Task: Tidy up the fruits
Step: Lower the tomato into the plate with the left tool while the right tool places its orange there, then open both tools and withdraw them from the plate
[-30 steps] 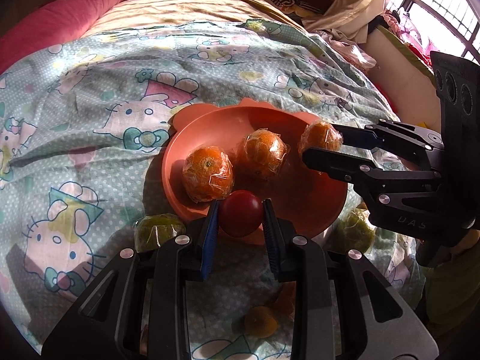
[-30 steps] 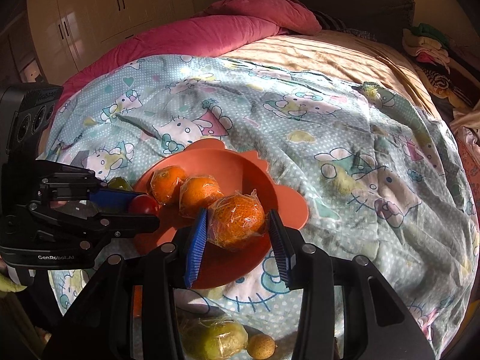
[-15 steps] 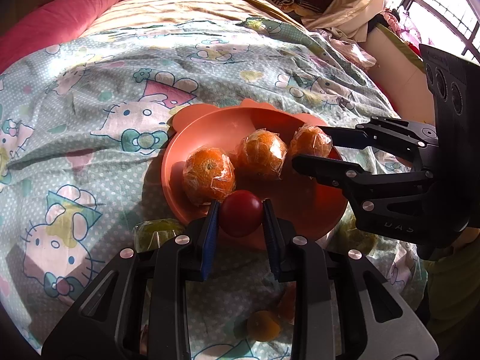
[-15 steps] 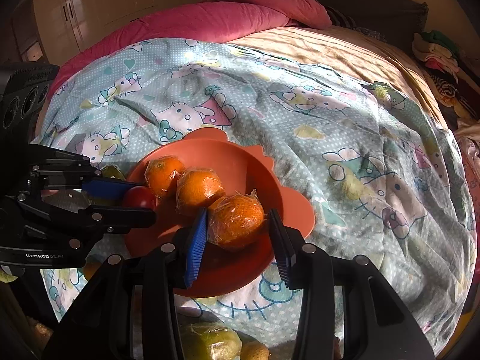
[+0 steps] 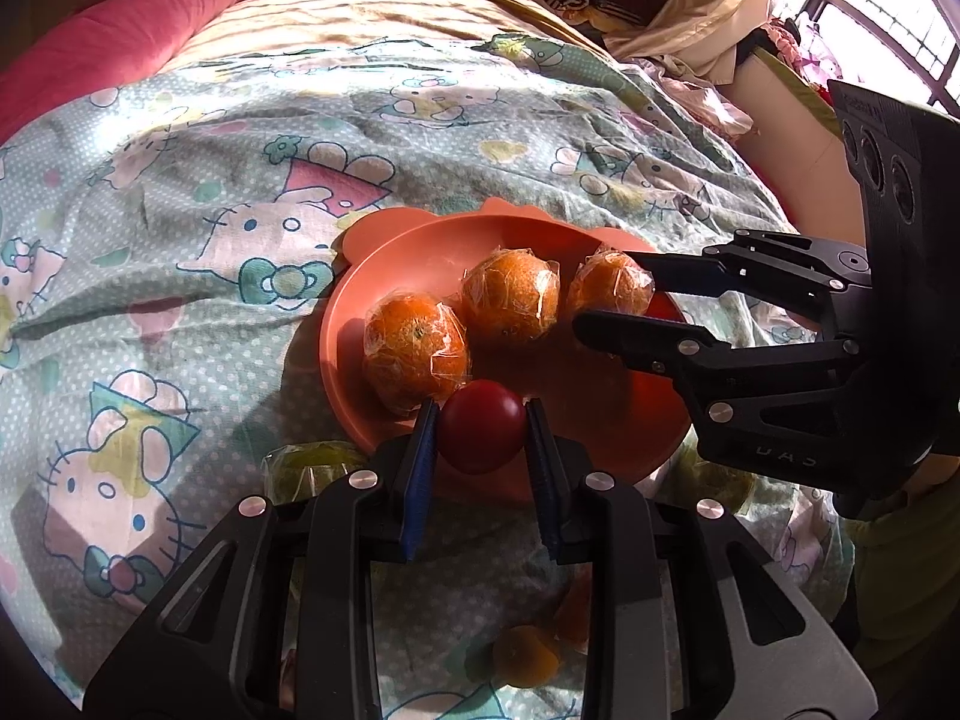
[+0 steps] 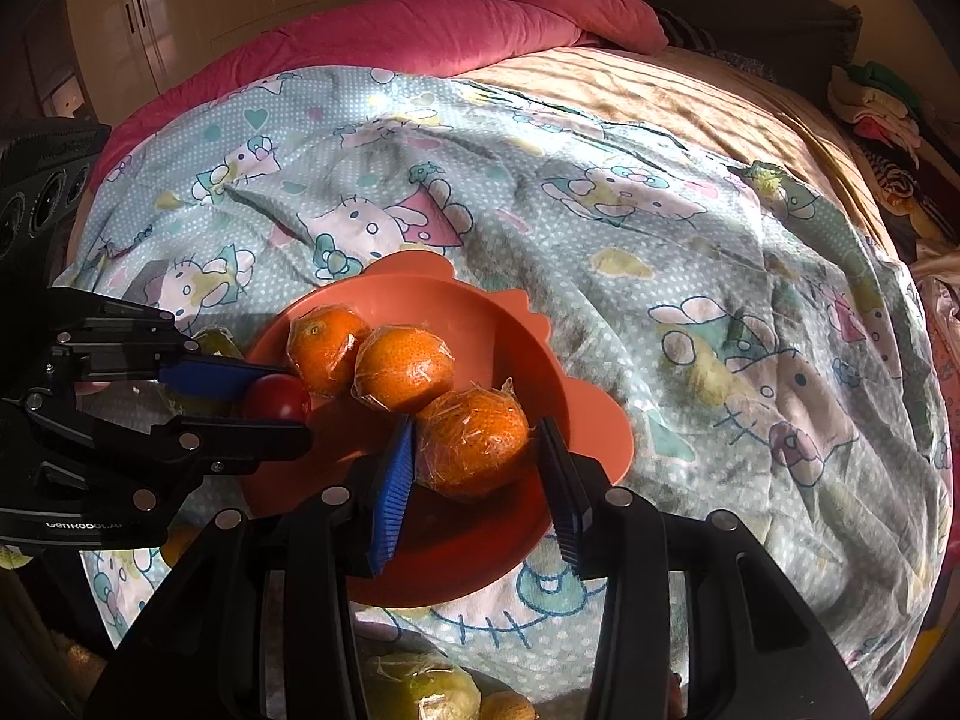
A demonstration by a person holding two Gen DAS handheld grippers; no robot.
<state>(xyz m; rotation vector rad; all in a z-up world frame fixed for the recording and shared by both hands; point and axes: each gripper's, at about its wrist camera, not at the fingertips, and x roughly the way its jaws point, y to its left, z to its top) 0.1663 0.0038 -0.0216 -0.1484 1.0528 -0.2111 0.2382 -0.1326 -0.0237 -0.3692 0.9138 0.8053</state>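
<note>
Fruit half sorted: two oranges (image 5: 510,300) lie beyond your fingers in the bowl (image 5: 420,240); left gripper (image 5: 480,438) clamps a tomato (image 5: 480,432), right gripper (image 6: 477,450) clamps an orange (image 6: 474,441), pears (image 5: 312,462) wait on the bed (image 5: 180,240).

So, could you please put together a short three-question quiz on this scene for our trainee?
1. True or false: the left gripper grips a red fruit.
2. How many wrapped oranges are over the plate?
3. The right gripper holds: A) a green fruit, B) a wrapped orange, C) nothing.

Key: 1 true; 2 three; 3 B.
</note>
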